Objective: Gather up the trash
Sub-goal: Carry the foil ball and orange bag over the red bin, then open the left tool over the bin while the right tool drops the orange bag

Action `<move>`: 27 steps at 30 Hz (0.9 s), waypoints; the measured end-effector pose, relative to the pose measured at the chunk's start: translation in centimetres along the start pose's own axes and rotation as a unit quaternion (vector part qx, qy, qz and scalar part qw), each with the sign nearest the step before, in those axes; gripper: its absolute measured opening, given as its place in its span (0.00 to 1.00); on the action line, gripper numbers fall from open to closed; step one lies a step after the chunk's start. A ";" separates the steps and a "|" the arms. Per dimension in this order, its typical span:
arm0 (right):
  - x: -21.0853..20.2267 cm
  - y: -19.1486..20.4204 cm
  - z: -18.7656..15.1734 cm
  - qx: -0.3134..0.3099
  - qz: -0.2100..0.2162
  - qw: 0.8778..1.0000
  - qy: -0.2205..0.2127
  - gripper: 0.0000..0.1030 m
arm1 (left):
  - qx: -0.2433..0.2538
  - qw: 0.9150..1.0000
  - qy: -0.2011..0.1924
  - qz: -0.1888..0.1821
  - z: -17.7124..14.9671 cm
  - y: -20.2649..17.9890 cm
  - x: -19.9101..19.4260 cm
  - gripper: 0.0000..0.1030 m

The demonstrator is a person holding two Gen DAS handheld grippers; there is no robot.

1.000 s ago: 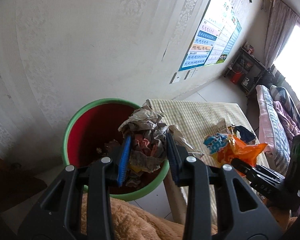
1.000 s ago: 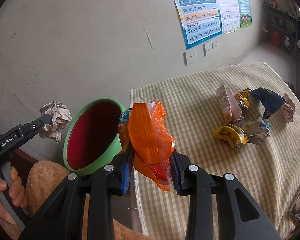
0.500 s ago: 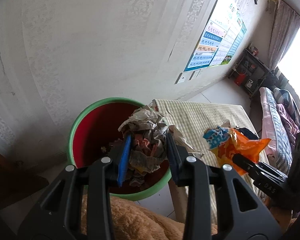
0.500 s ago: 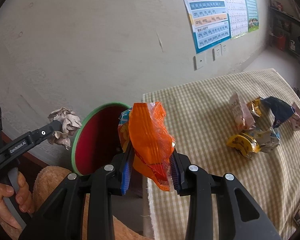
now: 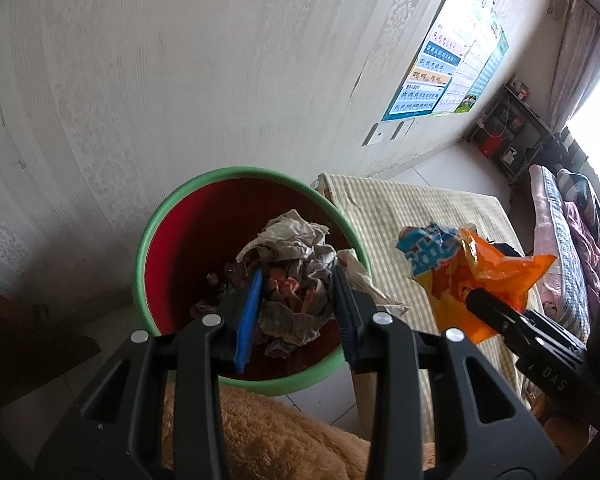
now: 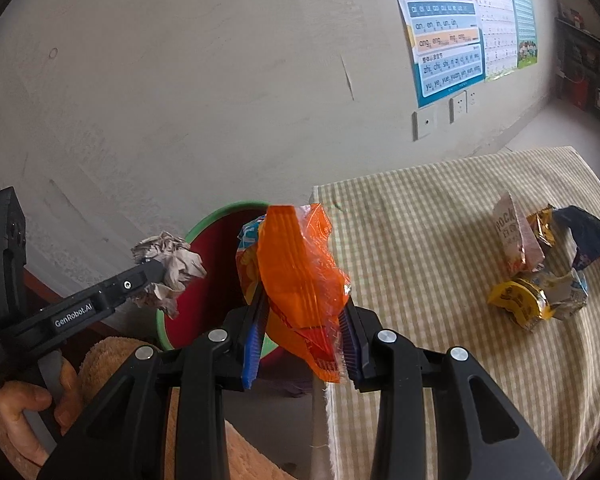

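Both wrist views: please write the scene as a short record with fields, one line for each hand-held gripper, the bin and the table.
left hand-held gripper: shut on crumpled paper, held over the bin
right hand-held gripper: shut on orange snack bag, at the table's edge near the bin
bin: green rim, red inside, some trash at the bottom
table: checked cloth; several empty snack wrappers lie on it

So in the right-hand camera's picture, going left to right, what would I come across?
Left gripper with crumpled paper → green bin → orange wrapper in right gripper → checked tablecloth → wrapper pile.
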State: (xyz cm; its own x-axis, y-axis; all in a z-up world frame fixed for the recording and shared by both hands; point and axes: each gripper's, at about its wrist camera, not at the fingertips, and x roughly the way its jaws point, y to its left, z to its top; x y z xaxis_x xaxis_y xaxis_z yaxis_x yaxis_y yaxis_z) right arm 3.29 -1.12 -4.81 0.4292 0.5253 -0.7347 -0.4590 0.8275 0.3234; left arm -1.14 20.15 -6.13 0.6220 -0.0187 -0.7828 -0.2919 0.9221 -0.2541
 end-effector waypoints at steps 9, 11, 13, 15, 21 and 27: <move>1.4 1.6 1.0 -0.027 0.003 1.000 0.001 0.32 | -0.020 1.000 0.015 0.003 0.0 1.0 0.5 0.32; 1.8 2.0 1.3 -0.034 0.004 0.999 0.003 0.32 | -0.036 0.999 0.013 0.002 0.4 1.6 0.4 0.32; 2.1 2.3 1.6 -0.039 0.005 0.999 0.004 0.32 | -0.051 0.999 0.009 0.006 0.8 2.0 0.4 0.32; 2.5 2.8 2.0 -0.046 0.008 0.999 0.005 0.32 | -0.052 0.998 0.009 0.018 1.1 2.3 0.4 0.32; 3.5 3.9 2.6 -0.061 0.014 0.998 0.008 0.32 | -0.047 0.998 -0.004 0.043 1.9 2.9 0.0 0.32; 4.6 4.2 2.9 -0.064 0.020 0.998 0.021 0.32 | -0.054 0.997 0.014 0.051 2.0 3.6 1.4 0.32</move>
State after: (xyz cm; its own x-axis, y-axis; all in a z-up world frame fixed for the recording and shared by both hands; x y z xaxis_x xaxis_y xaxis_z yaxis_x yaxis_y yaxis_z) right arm 5.56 5.37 -5.09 0.3768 0.5469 -0.7476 -0.5716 0.7724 0.2769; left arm 0.13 24.24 -7.02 0.5647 0.0598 -0.8231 -0.4291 0.8732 -0.2310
